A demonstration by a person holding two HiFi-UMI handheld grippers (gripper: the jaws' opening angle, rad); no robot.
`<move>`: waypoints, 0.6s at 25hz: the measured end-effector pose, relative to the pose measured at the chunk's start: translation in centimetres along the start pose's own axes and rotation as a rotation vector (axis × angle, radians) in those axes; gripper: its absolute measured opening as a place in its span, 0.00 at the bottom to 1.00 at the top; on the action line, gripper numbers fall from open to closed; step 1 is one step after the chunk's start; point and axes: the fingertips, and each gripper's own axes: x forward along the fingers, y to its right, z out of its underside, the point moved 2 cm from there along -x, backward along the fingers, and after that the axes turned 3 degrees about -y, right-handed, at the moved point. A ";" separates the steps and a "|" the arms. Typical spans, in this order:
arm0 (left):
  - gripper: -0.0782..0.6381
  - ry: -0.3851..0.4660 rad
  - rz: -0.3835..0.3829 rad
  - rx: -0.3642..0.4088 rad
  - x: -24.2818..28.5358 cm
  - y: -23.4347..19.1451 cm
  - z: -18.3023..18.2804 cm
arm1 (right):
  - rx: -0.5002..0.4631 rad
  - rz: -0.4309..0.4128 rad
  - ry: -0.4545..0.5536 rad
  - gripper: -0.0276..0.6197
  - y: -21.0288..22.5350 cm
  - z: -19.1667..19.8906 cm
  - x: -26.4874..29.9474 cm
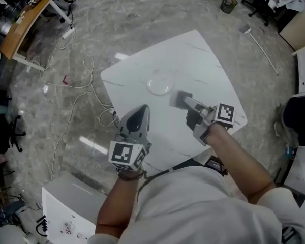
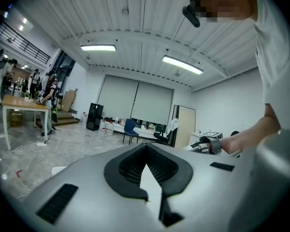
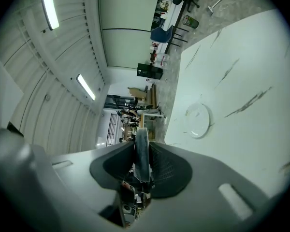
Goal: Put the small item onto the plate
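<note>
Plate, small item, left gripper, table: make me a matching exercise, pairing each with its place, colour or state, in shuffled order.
1 plate
2 small item
3 left gripper
4 table

A shut, nothing in it
B clamped in the right gripper
C white with thin dark streaks
D empty, lying on the table

Pairs: 1-D, 2-B, 3-A, 4-C

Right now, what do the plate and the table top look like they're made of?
Plate: pale, smooth and glossy with a raised rim; glazed ceramic or glass, can't tell which. Table: white, smooth top with thin dark veins; marble or a marble-look laminate.
</note>
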 end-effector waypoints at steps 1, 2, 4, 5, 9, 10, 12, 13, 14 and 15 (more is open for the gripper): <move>0.12 -0.003 -0.010 -0.010 1.1 -0.6 0.6 | -0.003 0.015 -0.014 0.19 1.1 -1.0 0.9; 0.12 -0.006 -0.019 -0.019 2.1 -1.0 1.3 | -0.006 0.031 -0.030 0.19 2.4 -2.0 1.7; 0.12 -0.014 -0.035 -0.032 3.9 -1.8 2.8 | -0.001 0.063 -0.059 0.19 4.9 -3.5 3.4; 0.12 -0.020 -0.042 -0.038 4.7 -2.2 3.5 | 0.004 0.077 -0.071 0.19 6.2 -4.1 4.3; 0.12 -0.037 -0.065 -0.067 7.6 -4.5 6.1 | 0.025 0.129 -0.108 0.19 11.0 -6.1 8.9; 0.12 -0.040 -0.070 -0.074 8.3 -5.1 6.9 | 0.032 0.130 -0.115 0.19 12.2 -6.6 10.1; 0.12 -0.046 -0.080 -0.086 9.3 -6.2 8.4 | 0.030 0.125 -0.126 0.19 14.3 -7.3 12.3; 0.12 -0.048 -0.084 -0.090 9.8 -6.7 9.2 | 0.021 0.130 -0.133 0.19 15.3 -7.6 13.3; 0.12 -0.052 -0.088 -0.095 10.2 -7.2 9.9 | 0.016 0.141 -0.141 0.19 16.4 -7.7 14.1; 0.12 -0.058 -0.092 -0.101 10.5 -7.6 10.5 | 0.015 0.156 -0.150 0.19 17.3 -7.7 14.7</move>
